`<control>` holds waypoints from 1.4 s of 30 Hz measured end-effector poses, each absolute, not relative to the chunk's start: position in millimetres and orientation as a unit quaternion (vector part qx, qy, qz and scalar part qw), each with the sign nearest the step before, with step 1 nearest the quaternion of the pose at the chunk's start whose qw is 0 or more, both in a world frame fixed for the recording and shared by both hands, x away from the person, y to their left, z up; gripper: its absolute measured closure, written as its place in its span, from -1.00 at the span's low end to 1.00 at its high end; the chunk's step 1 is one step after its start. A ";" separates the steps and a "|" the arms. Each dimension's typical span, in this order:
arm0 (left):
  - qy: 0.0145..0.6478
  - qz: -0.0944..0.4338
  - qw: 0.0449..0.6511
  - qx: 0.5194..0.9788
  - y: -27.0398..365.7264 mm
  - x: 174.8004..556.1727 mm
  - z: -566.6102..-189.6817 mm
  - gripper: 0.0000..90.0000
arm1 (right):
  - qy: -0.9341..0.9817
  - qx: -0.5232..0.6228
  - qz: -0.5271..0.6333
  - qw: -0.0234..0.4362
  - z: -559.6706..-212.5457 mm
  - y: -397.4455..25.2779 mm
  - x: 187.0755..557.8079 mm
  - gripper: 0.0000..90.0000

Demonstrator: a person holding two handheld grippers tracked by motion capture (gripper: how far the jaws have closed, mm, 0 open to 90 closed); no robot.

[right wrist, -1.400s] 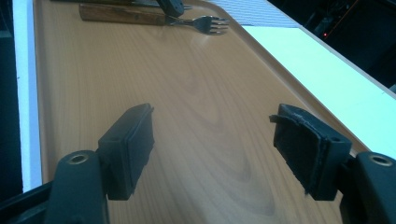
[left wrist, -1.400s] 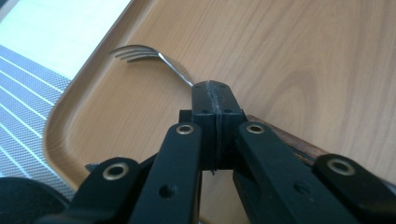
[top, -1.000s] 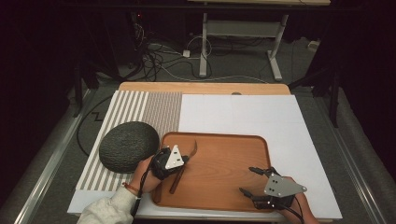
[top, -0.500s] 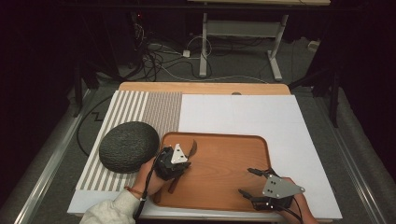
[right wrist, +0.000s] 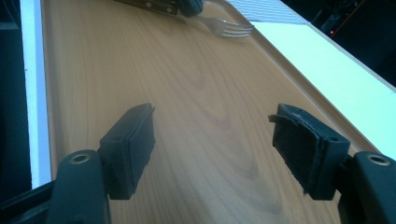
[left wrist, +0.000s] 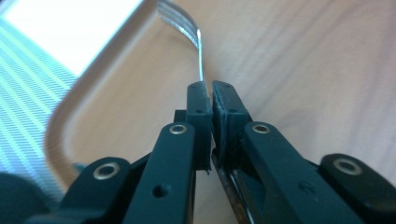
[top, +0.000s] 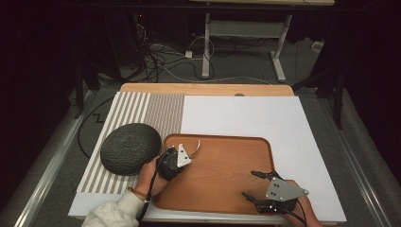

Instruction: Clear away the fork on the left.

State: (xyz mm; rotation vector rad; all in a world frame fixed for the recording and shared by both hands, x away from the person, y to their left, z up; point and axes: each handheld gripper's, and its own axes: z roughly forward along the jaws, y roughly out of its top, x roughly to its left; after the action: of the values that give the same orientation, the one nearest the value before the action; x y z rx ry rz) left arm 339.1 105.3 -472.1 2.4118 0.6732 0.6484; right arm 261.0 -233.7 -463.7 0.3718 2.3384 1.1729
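A fork with a brown handle sits at the far left of the wooden tray (top: 222, 177). Its curved tines (top: 194, 144) point toward the tray's far rim. My left gripper (top: 182, 152) is shut on the fork's thin metal neck (left wrist: 201, 56), just behind the tines, low over the tray (left wrist: 303, 70). My right gripper (top: 249, 184) hovers open above the tray's near right part, with nothing between its fingers. In the right gripper view, the open gripper (right wrist: 215, 140) frames bare tray wood (right wrist: 187, 93). The fork (right wrist: 226, 27) and its handle lie far ahead.
A dark grey textured dome (top: 130, 148) rests on the striped mat (top: 142, 109), touching the tray's left side beside my left hand. A white board (top: 246, 113) covers the table beyond and right of the tray. The table's near edge lies close below both hands.
The left gripper has turned a little over the tray's far left. The fork's brown handle, which showed below the gripper before, is now under the hand. The right gripper has barely moved.
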 end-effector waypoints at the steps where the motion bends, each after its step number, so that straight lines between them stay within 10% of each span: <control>1: 0.251 0.245 0.274 0.895 106.2 339.2 -471.6 0.88 | 0.858 0.137 0.430 0.247 -463.7 -233.8 261.0 -0.33; 42: 0.237 0.208 0.314 0.896 86.4 363.2 -471.4 0.77 | 0.862 0.137 0.422 0.247 -465.4 -233.9 259.7 -0.33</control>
State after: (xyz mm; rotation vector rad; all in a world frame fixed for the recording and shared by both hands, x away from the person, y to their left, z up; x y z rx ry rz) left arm 363.2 86.4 -471.4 2.3610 0.6239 0.5495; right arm 259.7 -233.9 -465.4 0.3733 2.3499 1.1511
